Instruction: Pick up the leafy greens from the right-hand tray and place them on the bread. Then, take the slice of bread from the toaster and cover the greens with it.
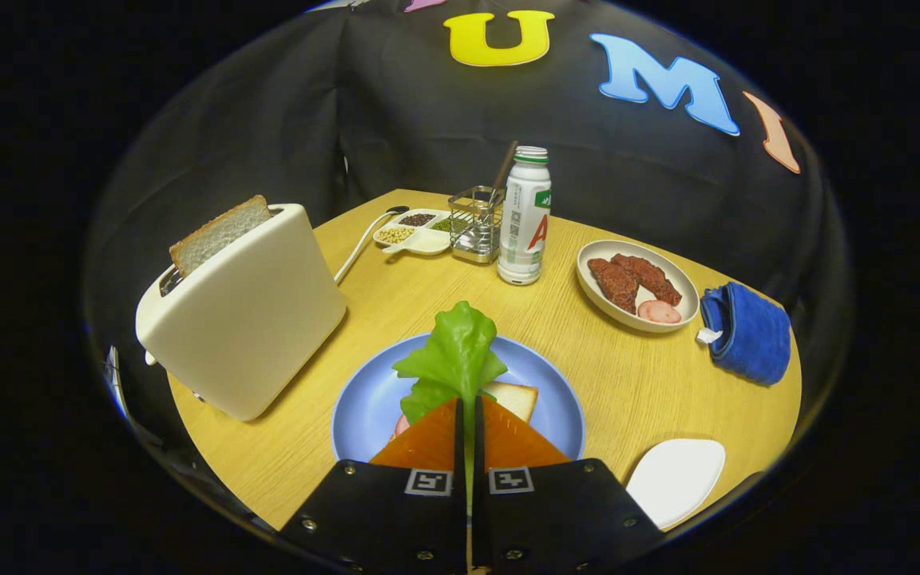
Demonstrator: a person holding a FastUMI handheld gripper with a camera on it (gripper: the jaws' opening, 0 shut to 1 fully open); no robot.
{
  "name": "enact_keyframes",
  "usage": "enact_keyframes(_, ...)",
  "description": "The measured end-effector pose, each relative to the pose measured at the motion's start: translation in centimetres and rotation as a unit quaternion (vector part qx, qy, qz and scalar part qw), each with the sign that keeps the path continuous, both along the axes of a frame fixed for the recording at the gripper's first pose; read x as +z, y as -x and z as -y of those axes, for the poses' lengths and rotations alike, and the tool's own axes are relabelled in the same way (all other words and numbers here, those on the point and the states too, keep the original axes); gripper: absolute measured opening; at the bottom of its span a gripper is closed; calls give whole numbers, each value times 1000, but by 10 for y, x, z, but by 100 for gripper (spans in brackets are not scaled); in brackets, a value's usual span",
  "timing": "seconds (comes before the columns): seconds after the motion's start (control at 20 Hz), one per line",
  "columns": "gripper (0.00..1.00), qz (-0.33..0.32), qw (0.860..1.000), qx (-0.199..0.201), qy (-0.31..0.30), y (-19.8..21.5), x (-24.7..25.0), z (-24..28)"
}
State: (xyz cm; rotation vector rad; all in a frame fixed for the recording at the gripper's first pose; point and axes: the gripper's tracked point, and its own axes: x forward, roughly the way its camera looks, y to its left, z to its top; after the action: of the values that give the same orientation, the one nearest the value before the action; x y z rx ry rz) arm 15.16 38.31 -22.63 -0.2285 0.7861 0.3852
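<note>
My gripper (466, 403) is shut on the leafy greens (454, 355), a light green lettuce leaf that sticks up and forward from between the orange fingers (428, 439). Below the leaf lies a blue plate (364, 407) with a bread slice (517, 397) on it, partly hidden by the fingers, and a bit of pink food beside the left finger. To the left stands a cream toaster (248, 315) with a second bread slice (219, 233) poking out of its slot.
A white tray (676, 479) lies to the right of the fingers. Beyond the blue plate stand a white bottle (525, 216), a wire holder (476, 225), a divided dish of grains (416, 231), a bowl with meat slices (636, 285) and a folded blue cloth (747, 331).
</note>
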Motion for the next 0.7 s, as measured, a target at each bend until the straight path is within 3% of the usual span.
enact_keyframes(0.3, 17, 26, 999, 19, 6, -4, -3, -10)
enact_keyframes(0.35, 25, 35, 999, 17, 10, -3, 1, -7)
enact_keyframes(0.7, 25, 135, 990, -12, -33, 15, 43, -5)
